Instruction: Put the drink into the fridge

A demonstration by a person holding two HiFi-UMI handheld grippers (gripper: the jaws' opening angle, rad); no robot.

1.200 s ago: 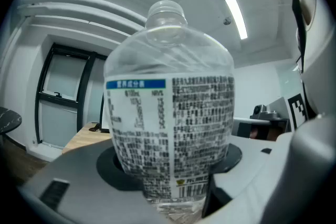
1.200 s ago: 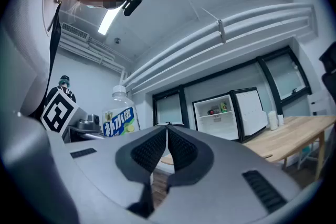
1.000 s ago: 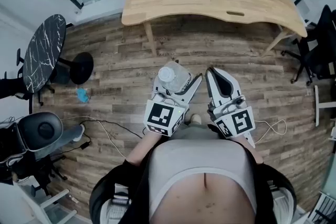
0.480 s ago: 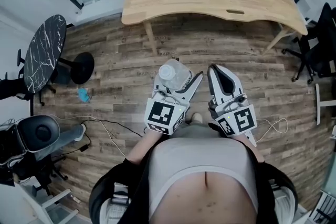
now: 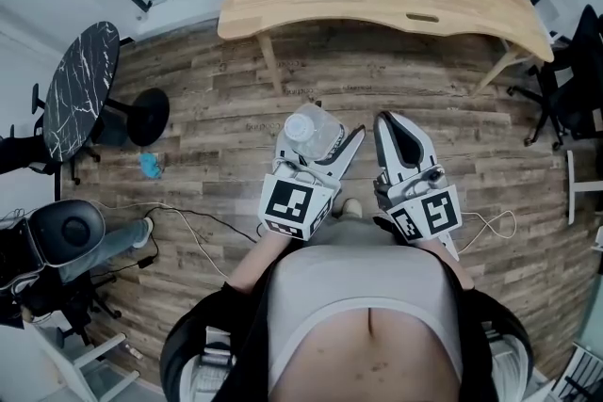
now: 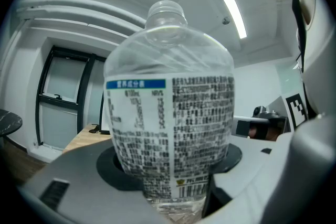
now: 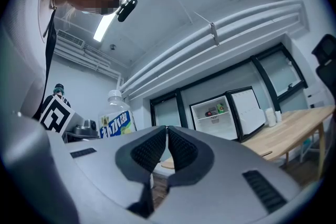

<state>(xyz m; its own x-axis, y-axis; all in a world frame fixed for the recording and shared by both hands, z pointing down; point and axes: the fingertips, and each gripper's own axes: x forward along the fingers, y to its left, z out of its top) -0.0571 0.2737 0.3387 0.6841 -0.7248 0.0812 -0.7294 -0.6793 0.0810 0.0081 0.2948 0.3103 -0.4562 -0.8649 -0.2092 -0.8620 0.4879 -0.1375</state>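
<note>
A loose cable is lying on the wooden floor at your left, so a sideways step could snag it. Your left gripper is gripping the drink bottle low on its clear body and carrying it upright above the floor, well short of the table. With a hold that low on a smooth, rounded bottle, a quick swing could let it tip or slip free. Your right gripper, just beside it, is riding with its jaws closed on nothing and is giving no support. Behind the table, the fridge is standing open, and its door edge could clip the bottle.
</note>
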